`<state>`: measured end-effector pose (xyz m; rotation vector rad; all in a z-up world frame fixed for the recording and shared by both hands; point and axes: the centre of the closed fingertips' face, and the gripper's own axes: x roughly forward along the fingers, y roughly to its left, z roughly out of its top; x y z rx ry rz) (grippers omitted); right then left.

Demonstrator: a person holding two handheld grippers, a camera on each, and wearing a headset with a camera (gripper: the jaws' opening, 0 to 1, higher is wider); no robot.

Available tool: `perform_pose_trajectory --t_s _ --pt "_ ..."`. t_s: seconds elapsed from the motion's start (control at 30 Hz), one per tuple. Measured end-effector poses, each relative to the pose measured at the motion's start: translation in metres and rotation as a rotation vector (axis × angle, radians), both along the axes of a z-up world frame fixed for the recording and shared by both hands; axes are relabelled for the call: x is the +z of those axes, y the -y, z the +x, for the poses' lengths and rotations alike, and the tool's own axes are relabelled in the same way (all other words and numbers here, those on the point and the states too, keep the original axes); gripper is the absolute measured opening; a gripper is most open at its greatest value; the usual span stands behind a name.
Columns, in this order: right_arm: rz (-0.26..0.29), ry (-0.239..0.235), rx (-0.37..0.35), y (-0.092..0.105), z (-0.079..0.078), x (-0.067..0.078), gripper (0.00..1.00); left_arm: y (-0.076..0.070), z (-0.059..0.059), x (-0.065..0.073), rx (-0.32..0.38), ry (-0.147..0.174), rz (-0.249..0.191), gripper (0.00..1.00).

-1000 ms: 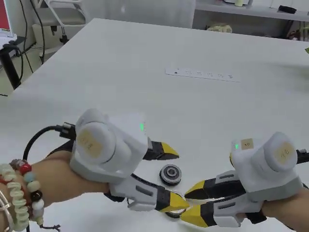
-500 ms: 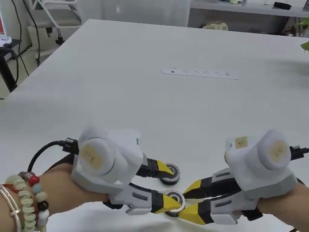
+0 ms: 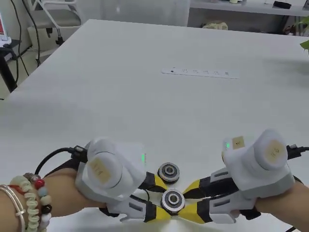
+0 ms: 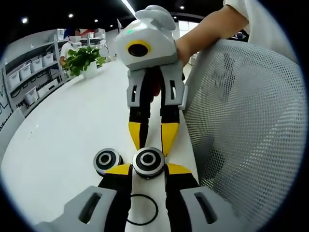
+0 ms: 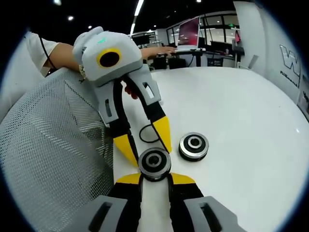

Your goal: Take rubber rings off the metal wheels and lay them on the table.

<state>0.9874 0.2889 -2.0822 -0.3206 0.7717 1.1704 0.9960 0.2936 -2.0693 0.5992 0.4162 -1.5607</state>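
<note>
A metal wheel (image 3: 172,199) with a dark rubber rim hangs between both grippers near the table's front edge. My left gripper (image 3: 161,198) is shut on this wheel (image 4: 148,162) across its width. From the opposite side my right gripper (image 3: 187,199) comes in with narrow jaws, and its yellow fingertips (image 4: 169,137) pinch the wheel's rim (image 5: 154,163). A second wheel (image 3: 169,171) lies flat on the white table (image 3: 145,96) just beyond, also seen as the second wheel (image 5: 194,146). One loose black rubber ring (image 4: 140,209) lies on the table under my left gripper's jaws.
A white power strip (image 3: 199,73) lies across the middle of the table. A grey mesh chair back (image 4: 241,121) stands close behind the front edge. A potted plant (image 4: 84,58) sits far along the table. Chairs and shelves stand beyond the far edge.
Both grippers have come together at the front edge. The near wheel, earlier low beside their tips, now sits between the left jaws, with the right tips against its rim.
</note>
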Motion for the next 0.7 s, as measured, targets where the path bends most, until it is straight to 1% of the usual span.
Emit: perform_pose_trajectory --t_s 0.1,0.3,0.4,0.43,0.47,0.5,0.53,0.57,0.6,0.63,0.7 --pt "0.003 -0.004 -0.003 0.0 0.0 0.0 0.17 0.002 0.0 0.003 0.001 -0.012 -0.013 0.21" --pt "-0.001 0.002 0.0 0.001 0.0 0.0 0.17 0.003 -0.001 0.004 0.003 -0.014 -0.022 0.21" --pt "-0.007 0.009 0.006 0.001 0.0 -0.001 0.16 0.004 -0.002 0.007 0.002 -0.02 -0.034 0.2" --pt "-0.01 0.012 0.008 0.002 0.0 -0.001 0.15 0.005 -0.004 0.009 0.0 -0.029 -0.045 0.18" --pt "-0.011 0.013 0.008 0.002 0.0 -0.001 0.15 0.007 -0.003 0.011 0.0 -0.028 -0.06 0.15" --pt "-0.011 0.013 0.008 0.002 0.0 -0.001 0.15 0.007 -0.003 0.011 0.003 -0.029 -0.058 0.1" --pt "-0.011 0.013 0.008 0.002 0.0 -0.001 0.15 0.007 -0.002 0.012 0.006 -0.026 -0.062 0.02" --pt "-0.012 0.015 0.01 0.002 0.0 -0.001 0.15 0.007 0.0 0.013 0.016 -0.027 -0.066 0.0" --pt "-0.014 0.018 0.012 0.002 0.0 -0.001 0.14 0.006 0.002 0.011 0.036 -0.04 -0.06 0.0" --pt "-0.015 0.019 0.012 0.002 0.0 -0.001 0.14 0.005 0.003 0.009 0.037 -0.038 -0.056 0.0" --pt "-0.014 0.018 0.011 0.002 0.0 -0.001 0.14 0.006 0.004 0.01 0.04 -0.046 -0.069 0.0"
